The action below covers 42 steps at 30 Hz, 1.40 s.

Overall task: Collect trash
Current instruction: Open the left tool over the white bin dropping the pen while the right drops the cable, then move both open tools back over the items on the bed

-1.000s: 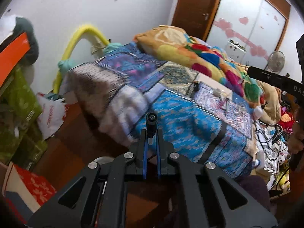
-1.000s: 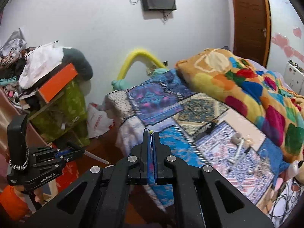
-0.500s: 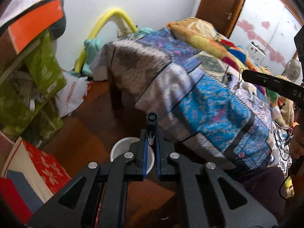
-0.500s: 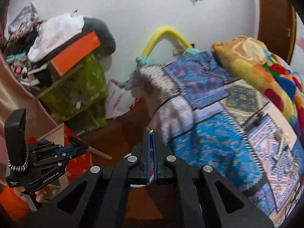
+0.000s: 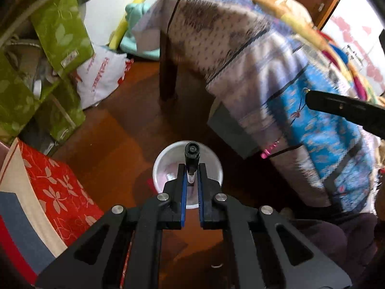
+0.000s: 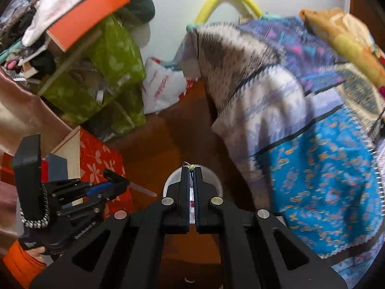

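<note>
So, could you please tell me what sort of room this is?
Most likely a cluttered bedroom: a bed under patterned covers, a wooden floor, and a small white bin beside the bed.

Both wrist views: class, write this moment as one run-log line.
left gripper: shut on black-capped tube | right gripper: shut on small scrap | both above white bin on floor

Left gripper [image 5: 191, 168] is clamped on a little black-capped tube [image 5: 191, 153], right above a white bin [image 5: 158, 166] on the wood floor [image 5: 120, 130], beside the bed's patchwork cover [image 5: 312, 120].
</note>
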Motion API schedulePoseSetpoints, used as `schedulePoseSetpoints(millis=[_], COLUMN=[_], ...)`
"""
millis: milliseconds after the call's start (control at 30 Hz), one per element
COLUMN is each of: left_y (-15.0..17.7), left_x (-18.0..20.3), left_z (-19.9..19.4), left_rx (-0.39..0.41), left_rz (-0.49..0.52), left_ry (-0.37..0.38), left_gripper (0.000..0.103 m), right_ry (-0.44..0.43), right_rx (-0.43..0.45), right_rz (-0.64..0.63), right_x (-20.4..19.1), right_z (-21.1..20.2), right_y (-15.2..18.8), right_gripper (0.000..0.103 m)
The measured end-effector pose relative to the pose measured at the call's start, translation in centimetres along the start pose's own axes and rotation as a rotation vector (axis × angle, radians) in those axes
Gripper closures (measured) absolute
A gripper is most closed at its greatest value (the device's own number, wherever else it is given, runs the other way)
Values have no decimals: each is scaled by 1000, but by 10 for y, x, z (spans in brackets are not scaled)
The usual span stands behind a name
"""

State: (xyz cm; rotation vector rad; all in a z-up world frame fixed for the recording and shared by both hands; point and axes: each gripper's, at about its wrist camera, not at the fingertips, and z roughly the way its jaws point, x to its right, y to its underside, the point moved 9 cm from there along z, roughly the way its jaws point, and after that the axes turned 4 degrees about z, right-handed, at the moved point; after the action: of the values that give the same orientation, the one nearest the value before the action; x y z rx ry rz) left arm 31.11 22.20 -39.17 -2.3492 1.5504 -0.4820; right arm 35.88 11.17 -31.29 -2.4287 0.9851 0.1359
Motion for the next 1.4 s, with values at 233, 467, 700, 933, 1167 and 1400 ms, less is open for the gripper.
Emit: schedulePoseSetpoints(millis=[233,467,700,933,1167,1400], left_y=[15,23,27,30,35,35], left_x=[-8,-14,-18,-18,-19,-20], left_z=[54,90,108,114,126,107], left_rx=[-97,-167,-201,-225,-288,-267], left_rz=[-18,-79,-109,-116,-146,-152], left_ry=[-21,4,27,41,35,8], left_gripper=[96,96,96,96,81,78], right_ry=[12,-5,-47,-15,43,73], right_rx=[-118,-202,-285,-289,-267,-244], right_rz=[-8,20,81,74,12,-64], right_x=[2,4,8,11,19,17], right_z=[58,96,117,119,111,96], right_y=[14,16,21,27,29,31], right_gripper=[100,100,99,60,60,60])
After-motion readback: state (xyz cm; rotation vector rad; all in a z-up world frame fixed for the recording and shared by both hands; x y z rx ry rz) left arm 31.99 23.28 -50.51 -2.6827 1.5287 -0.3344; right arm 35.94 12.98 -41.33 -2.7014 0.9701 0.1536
